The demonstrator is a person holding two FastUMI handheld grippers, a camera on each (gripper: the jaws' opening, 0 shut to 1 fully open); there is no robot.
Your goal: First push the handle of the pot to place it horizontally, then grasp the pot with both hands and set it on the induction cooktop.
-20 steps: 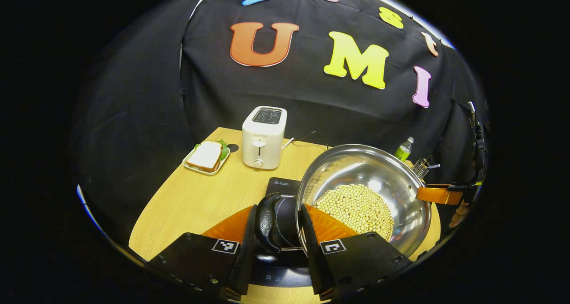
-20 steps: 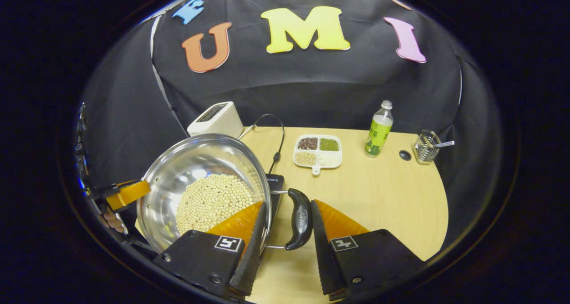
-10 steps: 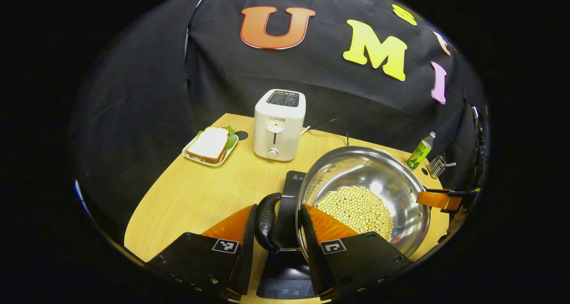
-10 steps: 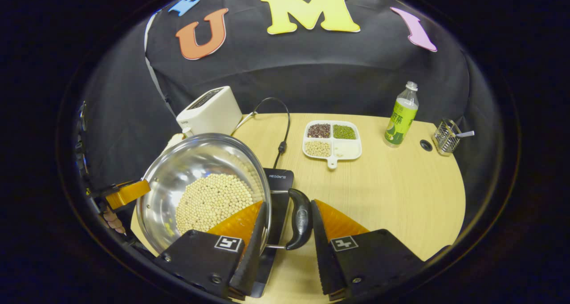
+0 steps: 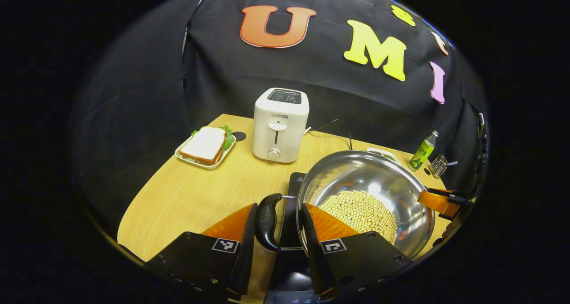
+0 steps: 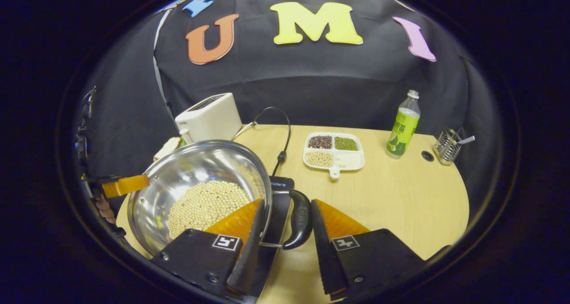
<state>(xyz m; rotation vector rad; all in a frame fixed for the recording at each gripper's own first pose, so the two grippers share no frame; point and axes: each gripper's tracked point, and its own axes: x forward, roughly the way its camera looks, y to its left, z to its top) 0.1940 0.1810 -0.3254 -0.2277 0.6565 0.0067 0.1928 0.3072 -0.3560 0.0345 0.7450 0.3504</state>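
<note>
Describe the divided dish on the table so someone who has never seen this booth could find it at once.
Start at the white toaster at the back of the wooden table. Follow its black cord toward the green bottle; between them lies a white dish. It alone has four compartments, holding dark red, green, pale and white contents, and a small tab handle.

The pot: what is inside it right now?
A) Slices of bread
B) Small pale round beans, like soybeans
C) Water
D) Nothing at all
B: the shiny steel pot holds a heap of small pale round beans across its bottom, also visible in the left gripper view; the bread sits apart as a sandwich on a plate by the toaster.
</note>
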